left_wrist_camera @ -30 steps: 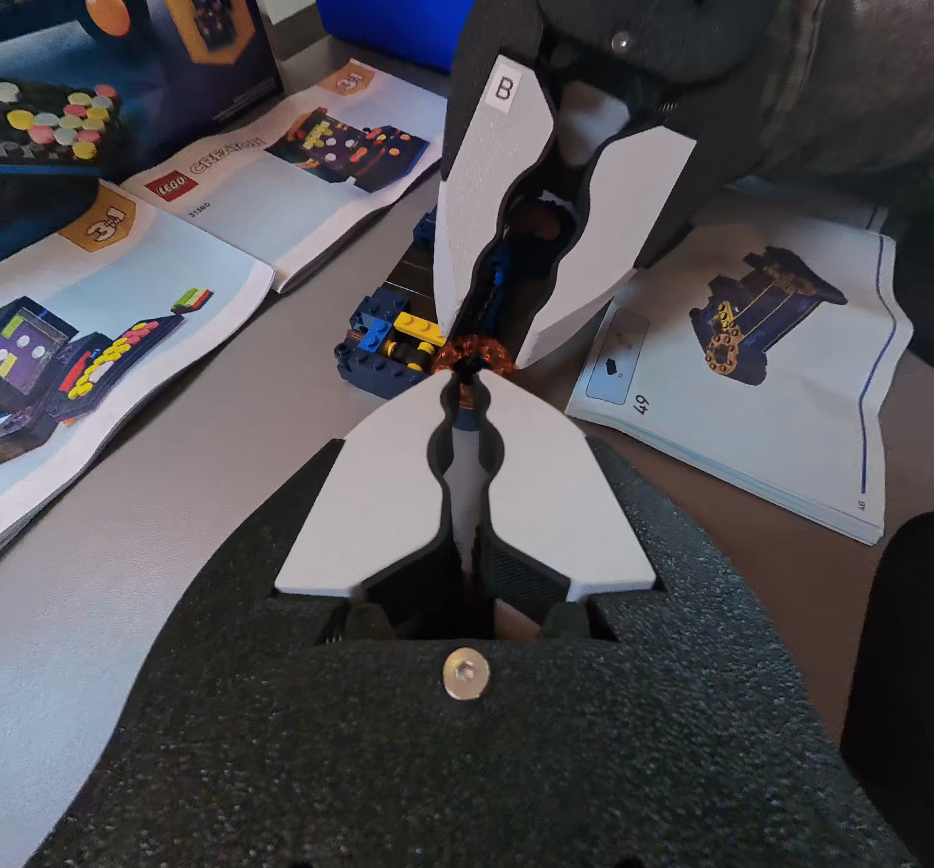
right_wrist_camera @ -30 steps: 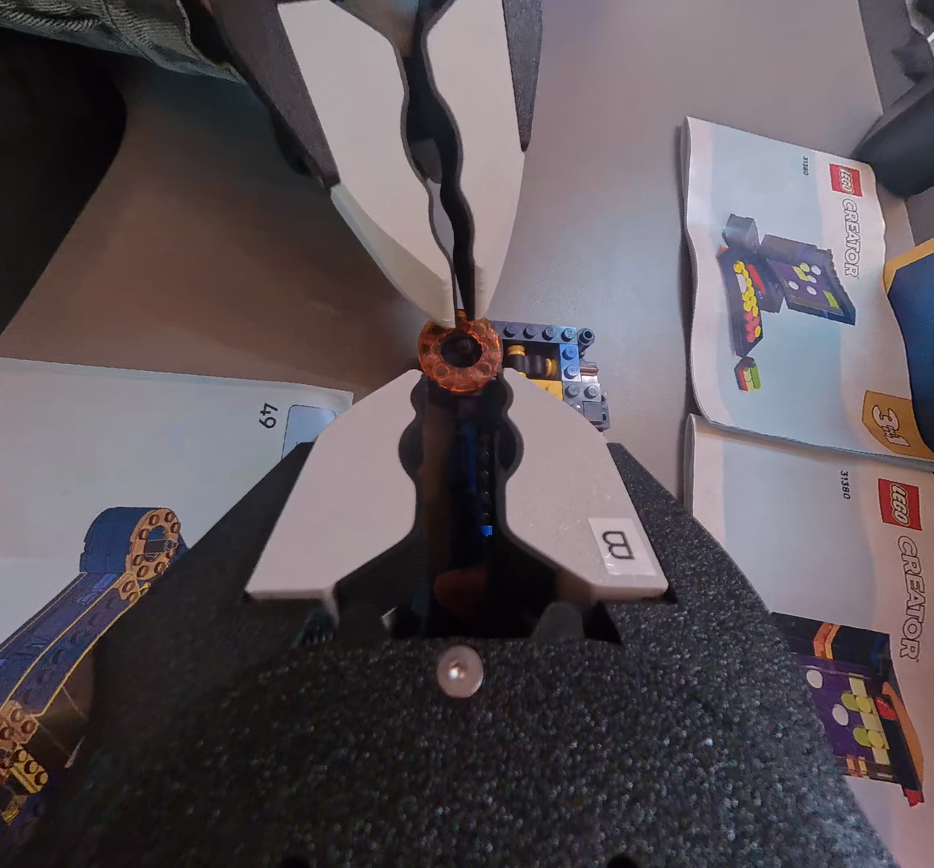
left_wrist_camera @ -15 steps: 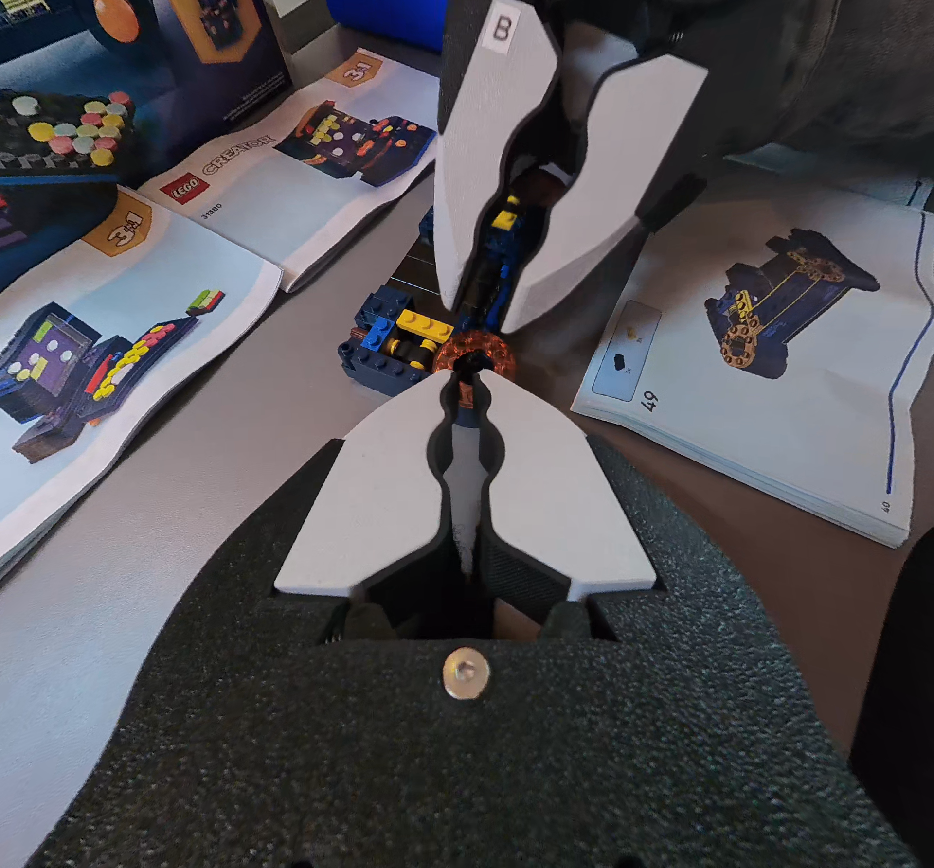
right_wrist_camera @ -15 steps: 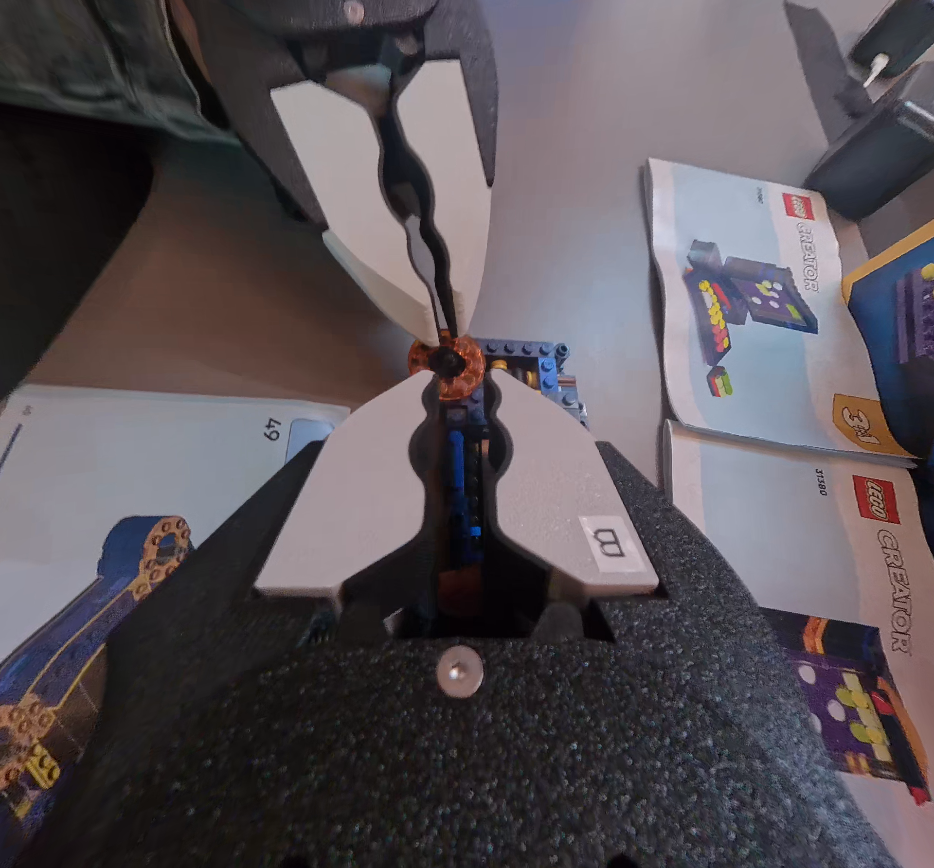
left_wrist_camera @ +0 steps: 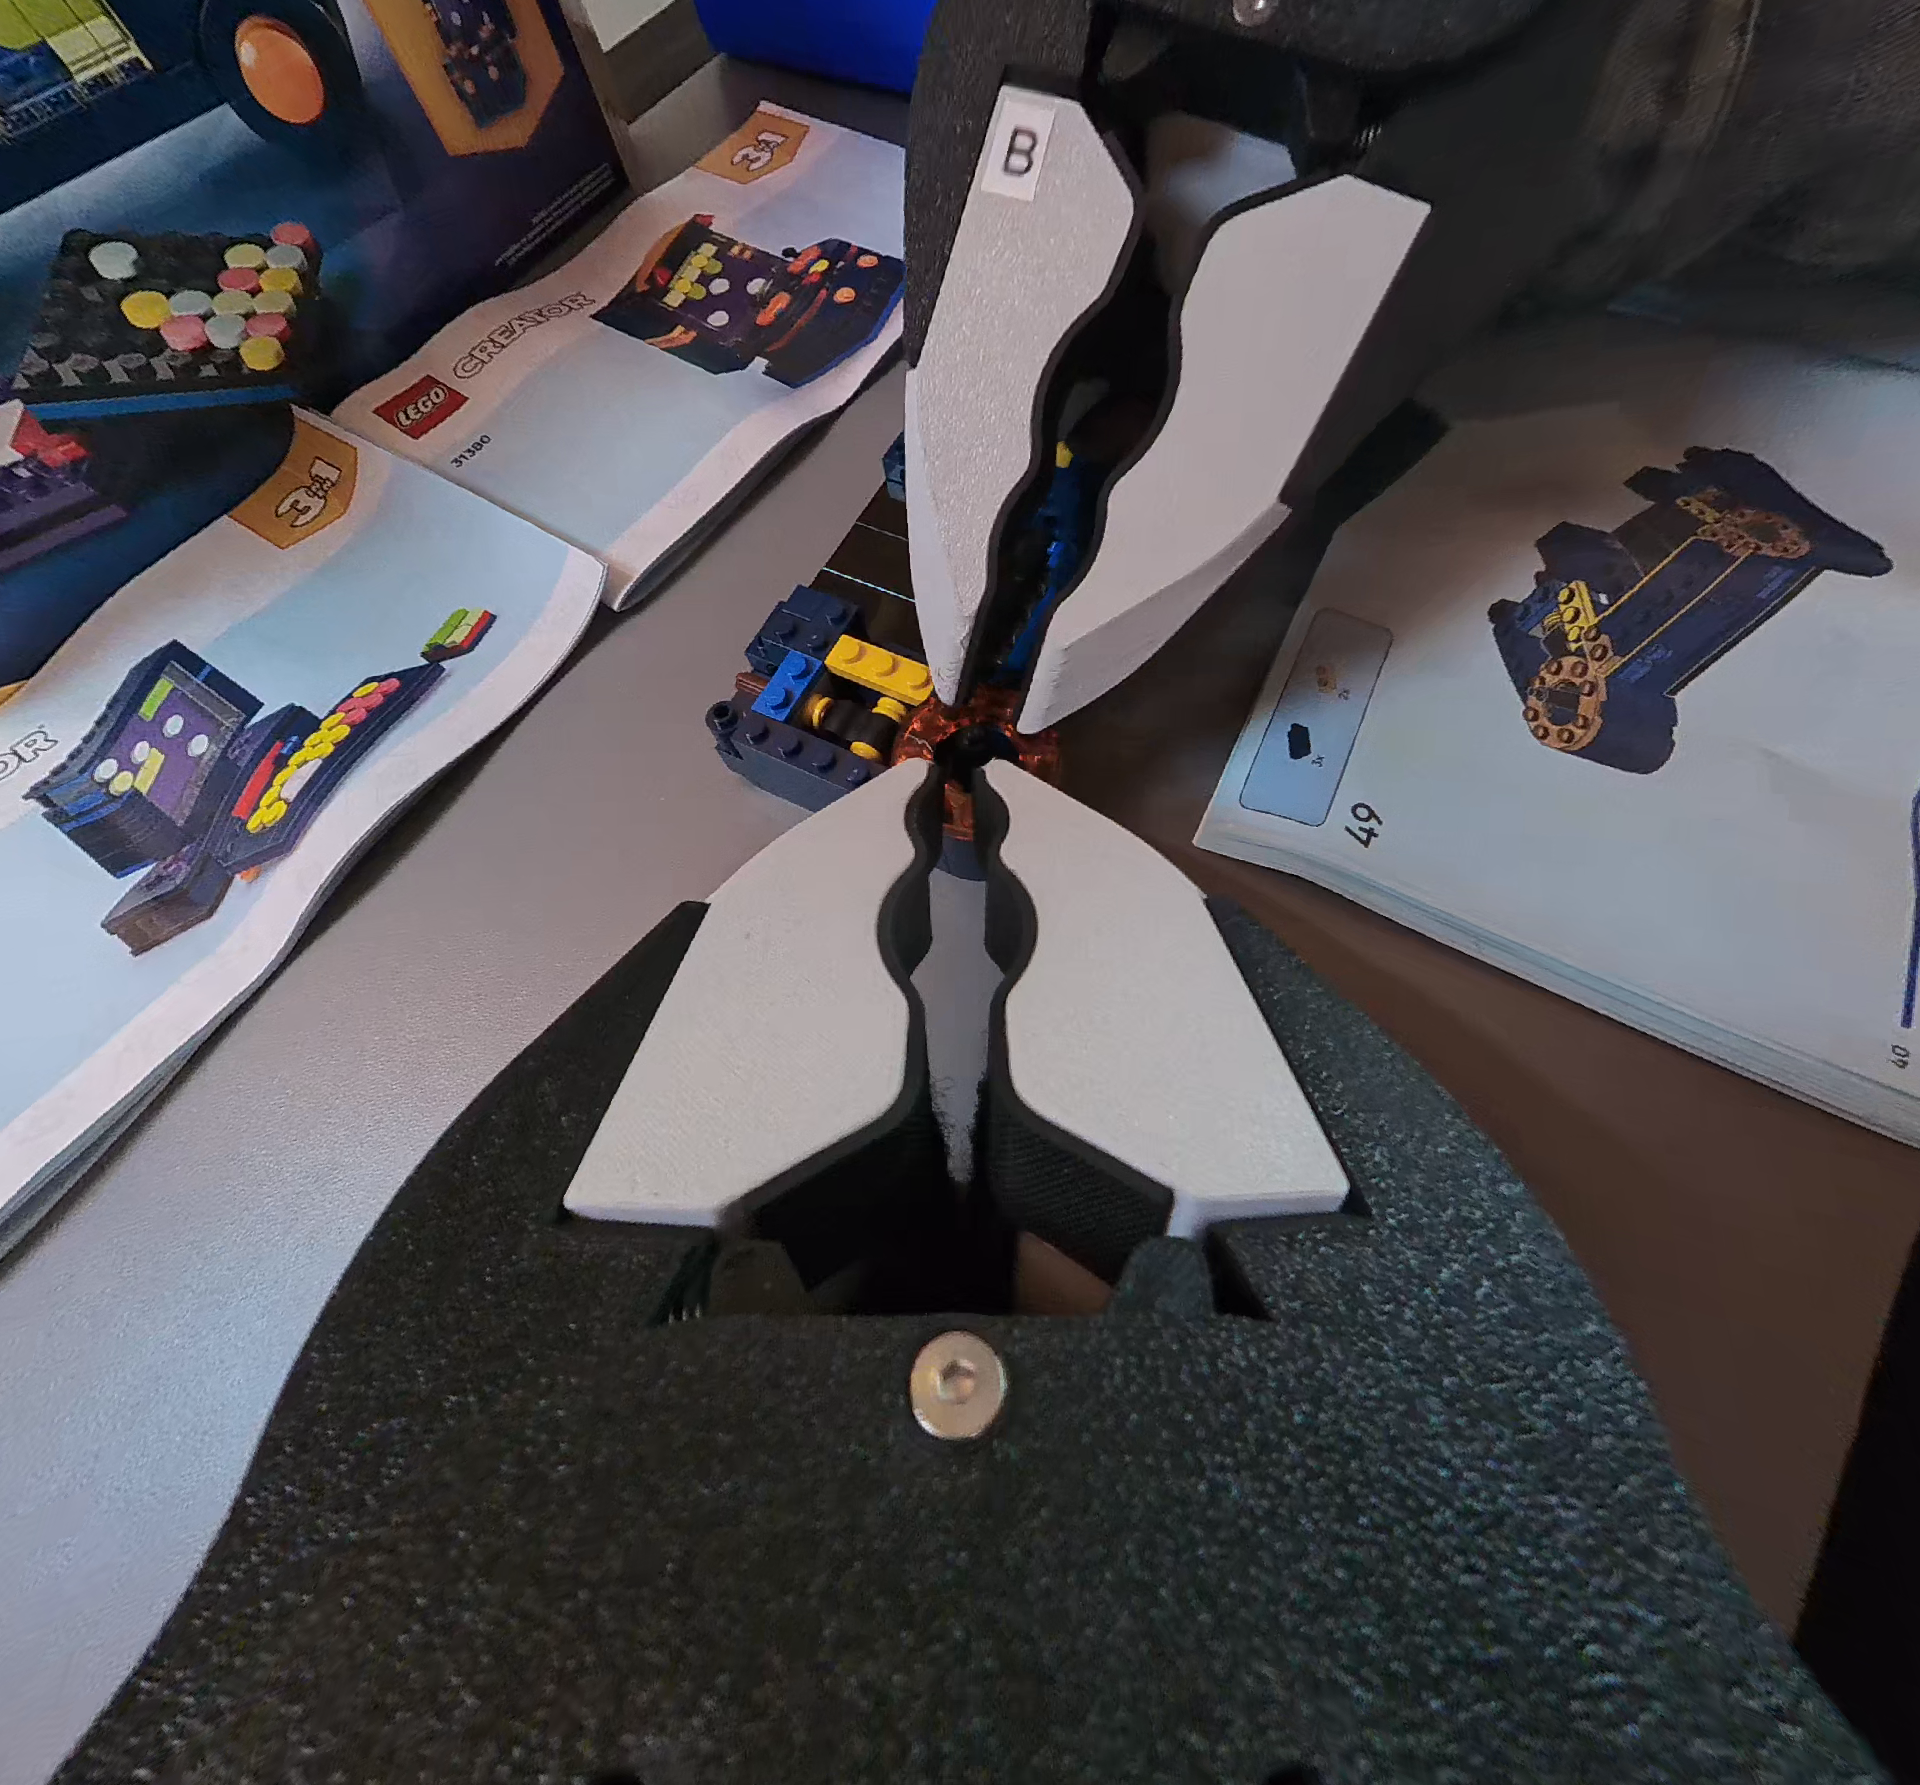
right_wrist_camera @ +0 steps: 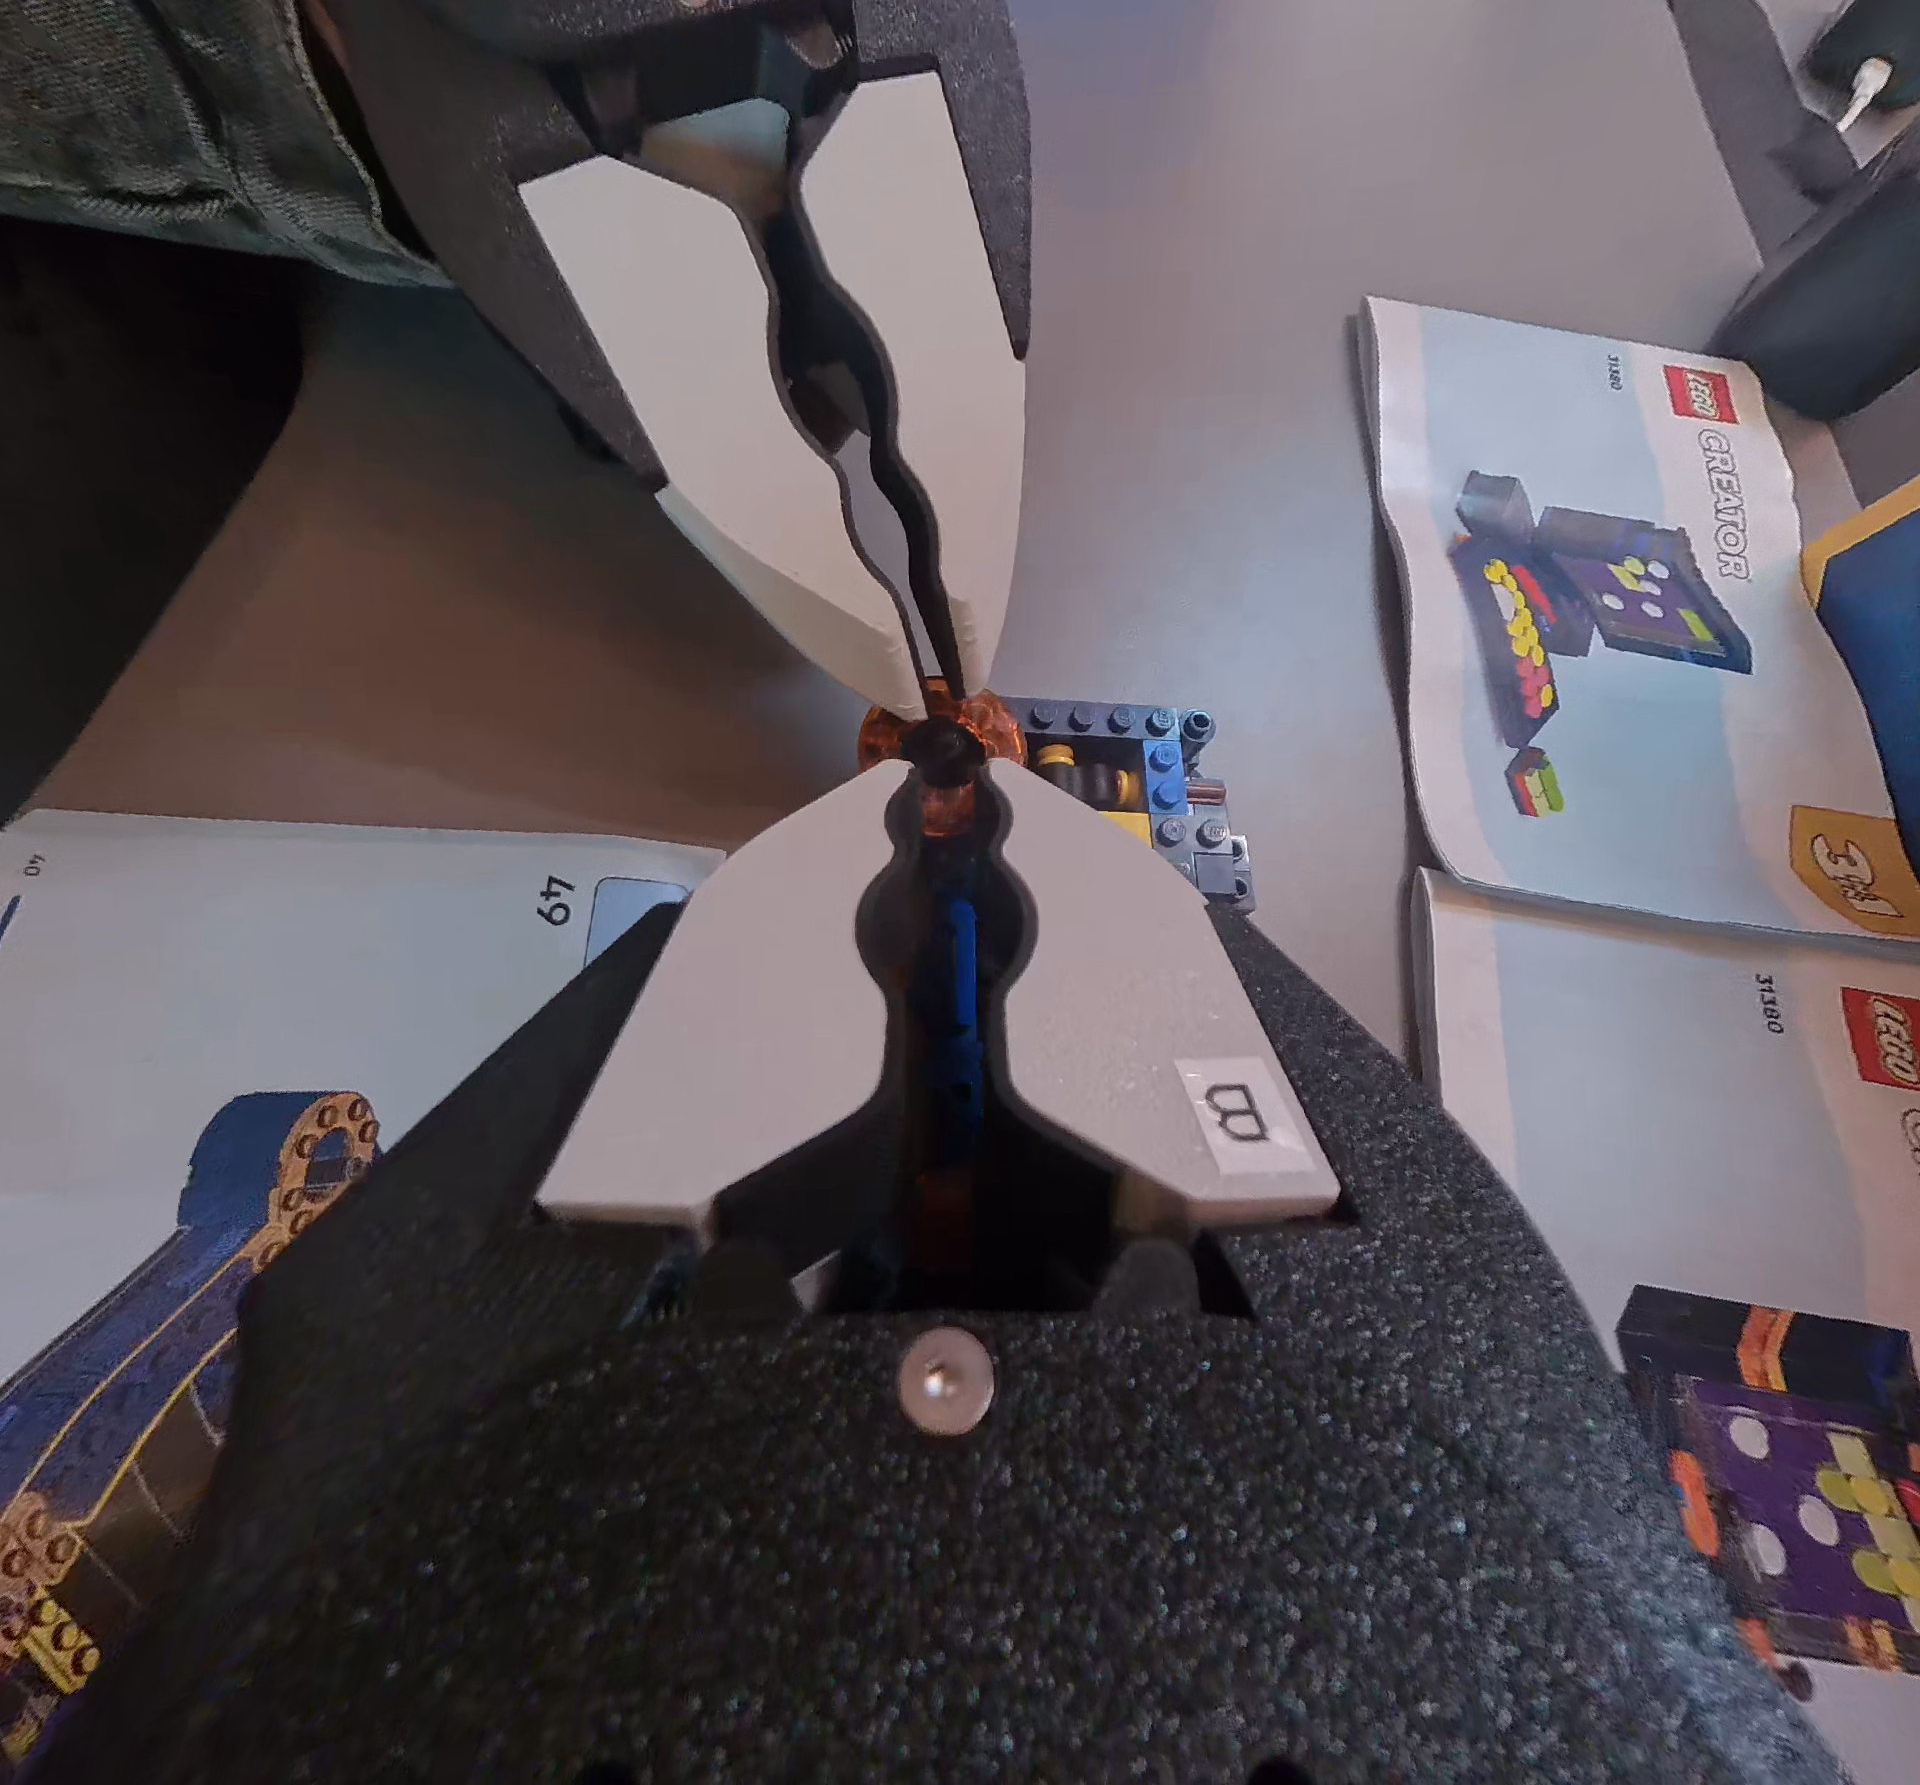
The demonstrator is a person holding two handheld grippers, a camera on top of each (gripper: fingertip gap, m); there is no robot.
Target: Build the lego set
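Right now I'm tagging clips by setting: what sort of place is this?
Probably a hobby or work table for brick-building: instruction booklets, the set's box, and a part-built brick model lie on it.

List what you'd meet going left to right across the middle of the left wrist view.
Closed booklet → dark blue brick model → orange ring at the left gripper tips → open booklet.

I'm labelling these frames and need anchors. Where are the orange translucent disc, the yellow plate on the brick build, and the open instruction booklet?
orange translucent disc (left_wrist_camera: 1034, 748), left wrist view, its right rim.
yellow plate (left_wrist_camera: 878, 667), left wrist view, studded top.
open instruction booklet (left_wrist_camera: 1558, 852), left wrist view, bare page.
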